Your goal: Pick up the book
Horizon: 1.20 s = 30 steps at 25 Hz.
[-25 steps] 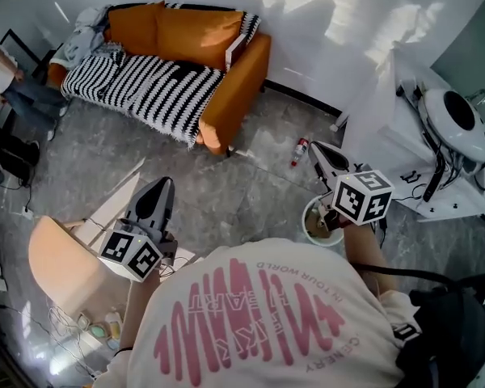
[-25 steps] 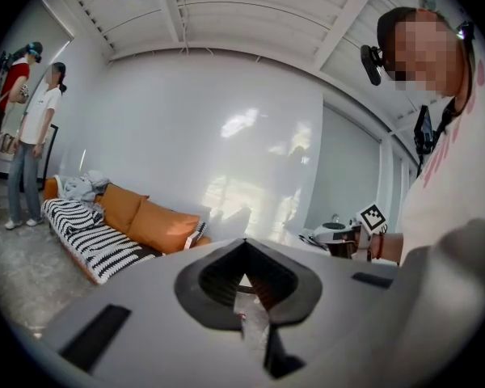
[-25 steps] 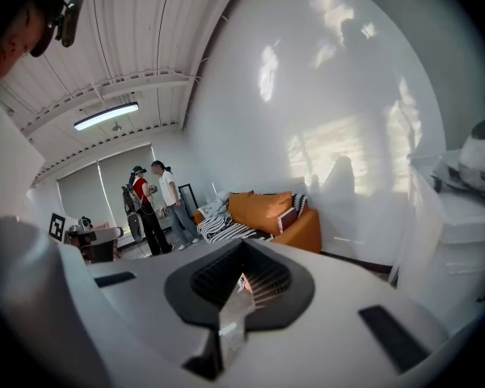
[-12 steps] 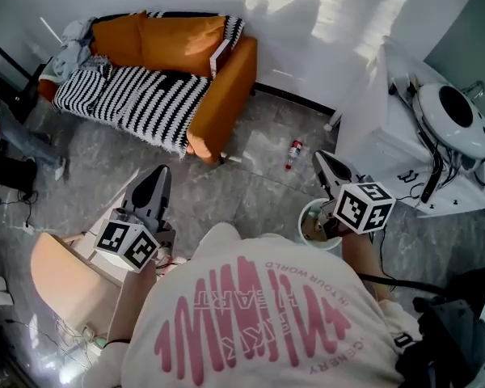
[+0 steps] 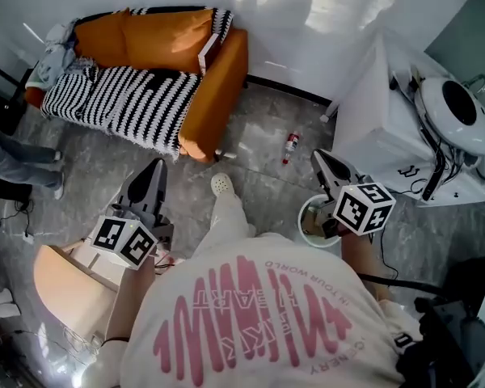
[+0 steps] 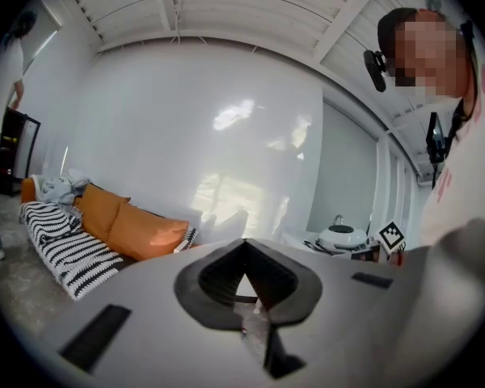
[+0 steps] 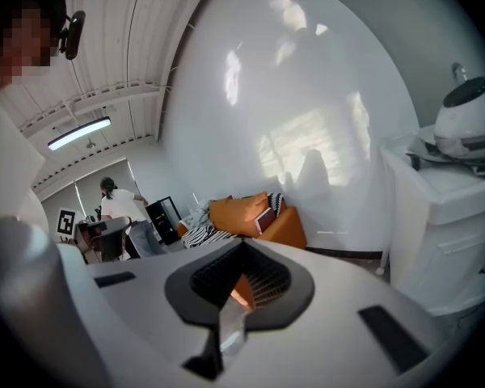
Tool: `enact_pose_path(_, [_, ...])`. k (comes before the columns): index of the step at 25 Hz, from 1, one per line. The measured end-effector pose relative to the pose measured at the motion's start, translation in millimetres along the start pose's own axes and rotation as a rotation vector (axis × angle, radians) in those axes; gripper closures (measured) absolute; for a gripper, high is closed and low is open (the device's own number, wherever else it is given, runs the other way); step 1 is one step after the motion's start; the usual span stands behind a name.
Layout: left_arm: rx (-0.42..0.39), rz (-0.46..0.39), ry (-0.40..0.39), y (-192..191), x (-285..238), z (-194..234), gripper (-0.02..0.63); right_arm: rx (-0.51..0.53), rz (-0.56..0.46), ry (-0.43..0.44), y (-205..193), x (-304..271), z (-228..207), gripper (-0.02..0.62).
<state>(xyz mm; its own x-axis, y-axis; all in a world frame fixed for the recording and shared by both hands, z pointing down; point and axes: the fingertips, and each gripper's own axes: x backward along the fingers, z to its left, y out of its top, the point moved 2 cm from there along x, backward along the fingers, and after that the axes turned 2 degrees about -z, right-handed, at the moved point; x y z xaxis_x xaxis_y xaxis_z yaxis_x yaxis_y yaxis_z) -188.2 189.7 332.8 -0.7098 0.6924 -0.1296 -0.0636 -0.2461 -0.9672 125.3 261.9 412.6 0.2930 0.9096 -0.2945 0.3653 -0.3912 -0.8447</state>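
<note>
The left gripper (image 5: pixel 155 168) was fully closed, its jaw tips meeting with nothing between them, and it pointed toward the sofa. The right gripper (image 5: pixel 318 157) was also closed and empty in its own view, held just above a white bin (image 5: pixel 308 219).

Compared with a second earlier, both grippers had travelled forward with the wearer. The sofa (image 5: pixel 214 95) had slid toward the upper left of the head view. A pale trouser leg and a light shoe (image 5: pixel 221 184) had come into sight between the two grippers. The other person's legs (image 5: pixel 20 156) had shifted along the left edge.

The white bin was partly covered by the right gripper, and I could not tell what was inside.

The book (image 5: pixel 208 48) stood tilted at the right end of the orange sofa, leaning against the cushion (image 5: pixel 166 39) beside the armrest. It lay well apart from both grippers. A black-and-white striped blanket (image 5: pixel 113 99) covered the seat, with grey clothing (image 5: pixel 55 45) heaped at the far left end.

A small bottle (image 5: pixel 290 146) lay on the grey floor between the sofa's corner and a white table (image 5: pixel 364 128). That table carried a round white appliance (image 5: pixel 457 107) and cables. A rounded beige table (image 5: pixel 61 285) sat just beside the left gripper.
</note>
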Motion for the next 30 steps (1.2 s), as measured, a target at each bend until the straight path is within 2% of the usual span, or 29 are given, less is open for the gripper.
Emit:
enact_pose_path(3, [0.012, 0.002, -0.011, 3.9, -21.4, 18.1, 0.598, -0.01, 0.012, -0.022, 7.1, -21.7, -9.4, 0.586])
enact_pose_path(8, [0.082, -0.002, -0.036, 17.4, -67.1, 55.0, 0.598, -0.015, 0.011, -0.042, 34.0, -68.1, -17.9, 0.586])
enact_pose_path(12, [0.034, 0.02, -0.067, 31.1, -115.3, 87.9, 0.598, -0.012, 0.003, -0.072, 65.6, -107.6, -31.7, 0.586])
enact_pose_path(20, [0.025, 0.019, -0.077, 67.9, -199.6, 154.8, 0.598, 0.005, -0.051, -0.154, 135.4, -177.3, -68.7, 0.586])
enact_pose_path(30, [0.034, 0.032, -0.073, 77.3, -257.8, 200.6, 0.598, -0.007, -0.033, -0.179, 161.1, -244.2, -98.4, 0.586])
